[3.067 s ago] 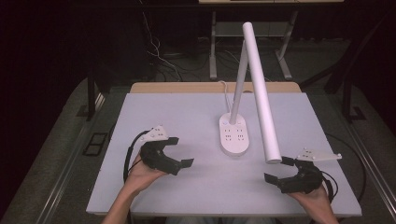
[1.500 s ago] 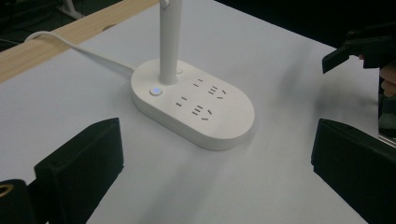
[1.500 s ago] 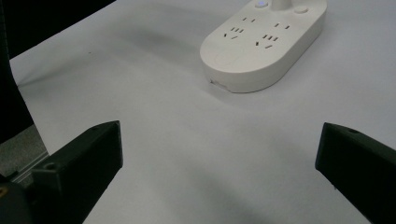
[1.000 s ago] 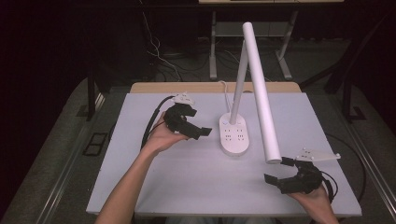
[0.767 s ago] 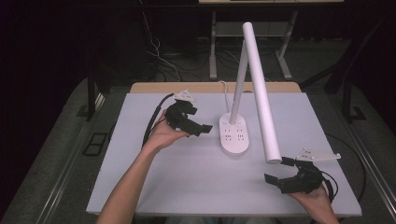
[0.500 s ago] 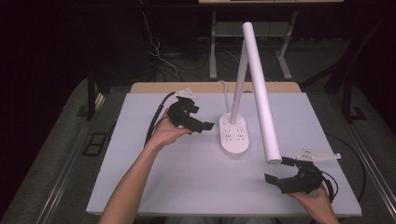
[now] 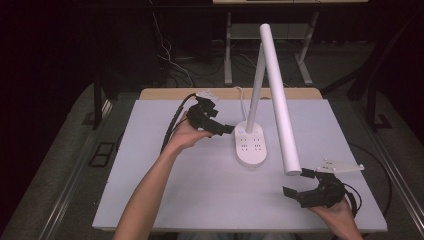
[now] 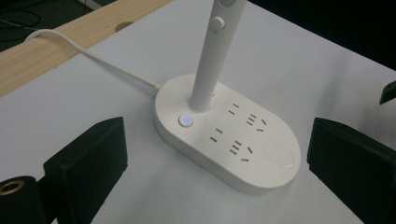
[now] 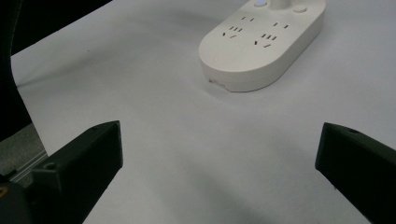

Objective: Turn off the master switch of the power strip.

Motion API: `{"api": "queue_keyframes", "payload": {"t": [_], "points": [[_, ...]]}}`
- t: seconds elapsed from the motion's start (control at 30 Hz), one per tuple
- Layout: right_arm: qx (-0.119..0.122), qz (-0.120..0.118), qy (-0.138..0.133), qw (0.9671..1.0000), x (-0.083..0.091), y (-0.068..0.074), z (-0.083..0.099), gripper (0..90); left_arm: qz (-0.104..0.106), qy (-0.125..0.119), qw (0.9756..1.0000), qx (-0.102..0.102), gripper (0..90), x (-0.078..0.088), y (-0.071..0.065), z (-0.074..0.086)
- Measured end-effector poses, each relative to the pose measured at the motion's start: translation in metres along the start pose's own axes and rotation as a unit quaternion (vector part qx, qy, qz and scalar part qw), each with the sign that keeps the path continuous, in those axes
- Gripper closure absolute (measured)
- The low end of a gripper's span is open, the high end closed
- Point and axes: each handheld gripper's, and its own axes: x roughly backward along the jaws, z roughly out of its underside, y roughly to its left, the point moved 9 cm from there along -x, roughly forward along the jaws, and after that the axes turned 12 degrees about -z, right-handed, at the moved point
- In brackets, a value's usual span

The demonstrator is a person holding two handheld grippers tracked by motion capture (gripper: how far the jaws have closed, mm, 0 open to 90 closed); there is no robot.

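Both grippers (image 7: 226,127) (image 7: 296,183) wide apart, empty

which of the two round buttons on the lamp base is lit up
The small round button beside the foot of the lamp stem, glowing blue. The larger round pad at the opposite end of the lamp base is plain white and unlit.

No readable text, label or number anywhere — the lamp base (image 8: 229,135) bears none.
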Motion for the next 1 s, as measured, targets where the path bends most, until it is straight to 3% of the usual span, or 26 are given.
{"api": "queue_keyframes", "payload": {"t": [0.27, 0.5, 0.6, 0.93, 1.0], "points": [[0.002, 0.001, 0.003, 1.0000, 0.000, 0.000, 0.000, 0.0, -0.002, -0.001, 1.0000, 0.002, 7.3, -0.017, 0.000, -0.004], [0.004, 0.000, 0.003, 1.0000, -0.001, 0.000, 0.000, 0.0, 0.002, 0.002, 0.9998, 0.022, 8.4, -0.029, -0.002, -0.002], [0.004, 0.000, 0.003, 1.0000, -0.001, 0.001, 0.000, 0.0, 0.002, -0.001, 0.9998, 0.020, 8.9, -0.035, 0.000, -0.001], [0.003, 0.000, 0.005, 1.0000, -0.001, 0.000, 0.001, 0.0, 0.008, 0.003, 0.9987, 0.050, 11.3, -0.054, 0.003, 0.004], [0.004, 0.001, 0.005, 1.0000, -0.001, -0.001, 0.001, 0.0, 0.009, 0.007, 0.9989, 0.045, 13.0, -0.056, 0.004, 0.006]]}}
